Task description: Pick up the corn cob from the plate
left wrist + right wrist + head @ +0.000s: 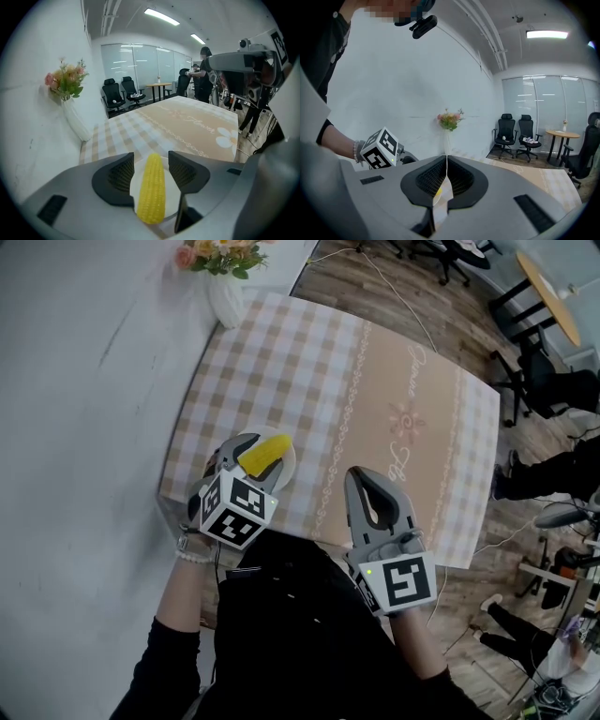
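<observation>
At the table's (394, 399) near left corner, the plate (287, 467) sits close to the cloth edge and the wall (84, 381). Bare cloth lies open to the right and beyond. Left gripper (151, 164): jaws apart, flanking the corn cob (152, 187), which lies on the plate with a slim gap on each side. Right gripper (446, 176): jaws pressed together, nothing held, over the near edge, apart from the plate.

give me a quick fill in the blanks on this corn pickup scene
1. The corn cob lies on a white ___.
2. It sits between the jaws of the left claw, which stand ___.
3. The right claw is shut and holds ___.
4. The flowers stand in a white ___.

Missing words: plate; apart; nothing; vase.
</observation>
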The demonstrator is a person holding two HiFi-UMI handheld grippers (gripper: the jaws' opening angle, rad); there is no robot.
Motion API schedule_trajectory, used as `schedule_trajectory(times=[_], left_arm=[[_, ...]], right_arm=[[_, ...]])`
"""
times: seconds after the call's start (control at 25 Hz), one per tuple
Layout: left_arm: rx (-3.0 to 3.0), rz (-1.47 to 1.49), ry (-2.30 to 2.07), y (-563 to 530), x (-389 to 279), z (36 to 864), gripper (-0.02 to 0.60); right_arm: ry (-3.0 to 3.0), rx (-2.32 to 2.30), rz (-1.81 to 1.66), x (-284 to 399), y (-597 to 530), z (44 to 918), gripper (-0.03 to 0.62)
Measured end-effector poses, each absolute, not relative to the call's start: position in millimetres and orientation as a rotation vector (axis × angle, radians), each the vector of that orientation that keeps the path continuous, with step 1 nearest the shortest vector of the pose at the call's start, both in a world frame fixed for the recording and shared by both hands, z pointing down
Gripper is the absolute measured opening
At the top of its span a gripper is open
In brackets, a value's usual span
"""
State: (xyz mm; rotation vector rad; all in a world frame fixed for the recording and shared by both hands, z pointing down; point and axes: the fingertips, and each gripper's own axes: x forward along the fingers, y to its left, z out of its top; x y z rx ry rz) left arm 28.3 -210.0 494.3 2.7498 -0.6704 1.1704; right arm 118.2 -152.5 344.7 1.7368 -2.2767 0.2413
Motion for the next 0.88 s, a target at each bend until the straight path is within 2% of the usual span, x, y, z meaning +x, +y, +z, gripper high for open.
schedule_trajectory(times=[0.2, 0.88], left_arm=[[2.688, 1.214, -0.621, -212, 30, 520, 0.245], [2.599, 1.442, -0.460, -209, 27, 584, 0.249]], right_arm=[[-2.259, 1.743, 0.251, 122, -152, 346, 0.043], [-2.229, 1.755, 0.285, 127, -144, 356, 0.043]])
